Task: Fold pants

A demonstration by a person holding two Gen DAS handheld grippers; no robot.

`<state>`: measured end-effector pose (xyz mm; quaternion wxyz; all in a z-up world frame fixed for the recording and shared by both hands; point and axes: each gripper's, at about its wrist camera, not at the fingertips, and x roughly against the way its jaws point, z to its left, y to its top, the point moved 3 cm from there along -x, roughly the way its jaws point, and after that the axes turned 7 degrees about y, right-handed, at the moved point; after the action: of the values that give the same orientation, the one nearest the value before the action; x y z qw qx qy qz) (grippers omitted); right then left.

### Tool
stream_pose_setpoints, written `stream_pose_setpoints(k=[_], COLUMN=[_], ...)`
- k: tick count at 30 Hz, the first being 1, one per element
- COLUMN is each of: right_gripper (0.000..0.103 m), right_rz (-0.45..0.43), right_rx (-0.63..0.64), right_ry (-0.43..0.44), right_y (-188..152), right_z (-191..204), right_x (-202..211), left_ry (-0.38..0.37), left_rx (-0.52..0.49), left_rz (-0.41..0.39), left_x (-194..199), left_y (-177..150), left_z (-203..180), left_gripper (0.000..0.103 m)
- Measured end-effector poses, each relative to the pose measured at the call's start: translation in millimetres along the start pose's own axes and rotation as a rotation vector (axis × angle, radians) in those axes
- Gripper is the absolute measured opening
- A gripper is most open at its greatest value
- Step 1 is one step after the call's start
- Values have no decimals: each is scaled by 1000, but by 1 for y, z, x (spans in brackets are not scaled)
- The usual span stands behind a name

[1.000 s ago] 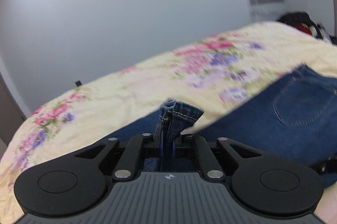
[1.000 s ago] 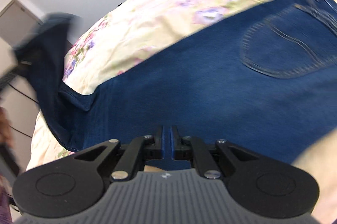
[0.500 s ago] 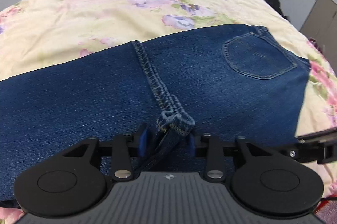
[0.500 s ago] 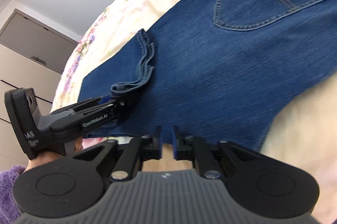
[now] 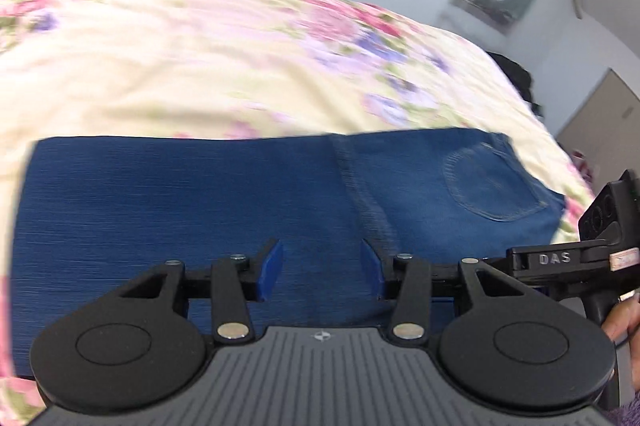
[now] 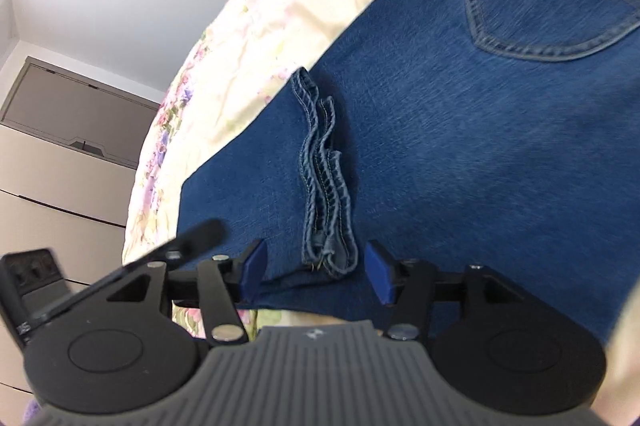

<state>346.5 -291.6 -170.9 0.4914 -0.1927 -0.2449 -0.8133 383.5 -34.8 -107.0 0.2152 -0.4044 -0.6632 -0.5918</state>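
On the bed [image 5: 168,65], with its pale yellow flowered cover, we see the pants [image 5: 200,209] lying flat, a pair of blue jeans folded over so that the leg hems [image 6: 326,185] rest on top of the seat part. In our left wrist view the denim fills the middle band of the picture, and the back pocket [image 5: 492,185] sits at about three o'clock from the centre, with a stitched seam running down at its left. Our left gripper [image 5: 322,272] hangs over the cloth with its blue fingers [image 5: 270,270] apart and widening; only flat denim shows between them, and they pinch nothing. At four o'clock in that view we see our right gripper [image 5: 568,258] from the side, black, with a hand [image 5: 622,318] below it. In the right wrist view our right gripper [image 6: 316,272] also has its fingers [image 6: 378,276] apart and widening; the stacked hems lie in the gap, but the pads are clear of them. The pocket [image 6: 552,9] is at one o'clock, and drawers [image 6: 60,161] stand at nine o'clock.
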Motion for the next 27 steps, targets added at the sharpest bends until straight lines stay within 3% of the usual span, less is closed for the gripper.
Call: stream_pose_setpoints(k=[7,9,11,14,19,27], right_gripper=[52,45,19,10,8,8], right_rz=[5,12,21,9,-37,-172], right_rx=[-83,-49,-29,15,233,538], right_ry=[25,0,-22,-57,-115,-104], right_y=[5,5,3,1,8,43], right_z=[-17,-11,-6,10,88,276], right_x=[-31,-39,-42,-41,-27,14], left_ry=[59,70,78,91,161,199], left_rx=[85,104,123,134,137,241], left_rz=[-21,-22,-26,-49,-110,-177], left_x=[6,6,9,20,55,110], left_y=[-6,-8,-9,-11,-11,-15], left_z=[59,70,77,83,95,122], left_gripper=[52,52,52,51,51,49])
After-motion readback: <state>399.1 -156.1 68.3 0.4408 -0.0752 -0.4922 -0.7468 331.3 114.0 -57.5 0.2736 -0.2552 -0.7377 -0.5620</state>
